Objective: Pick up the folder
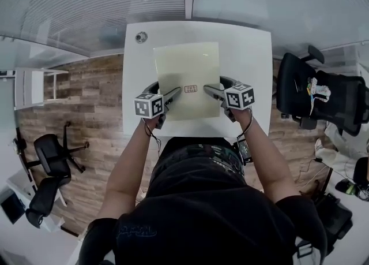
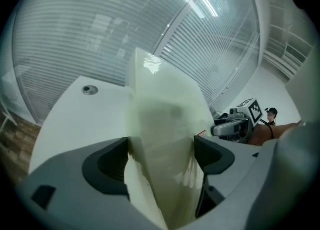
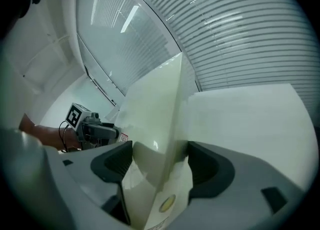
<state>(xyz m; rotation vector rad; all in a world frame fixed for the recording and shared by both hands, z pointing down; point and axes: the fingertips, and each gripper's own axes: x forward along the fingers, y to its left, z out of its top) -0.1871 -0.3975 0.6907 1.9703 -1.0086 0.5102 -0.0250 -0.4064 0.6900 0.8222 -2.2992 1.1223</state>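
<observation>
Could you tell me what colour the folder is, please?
Pale yellowish-green folder, clearest in head view.

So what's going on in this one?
A person stands at a white table with a tool in each hand. The left tool grips the left edge of a pale yellow-green folder and the right tool grips its right edge, both near the end closest to the person. In each gripper view the folder fills the gap between the jaws and buckles there. Whether it has left the table yet can't be told.
</observation>
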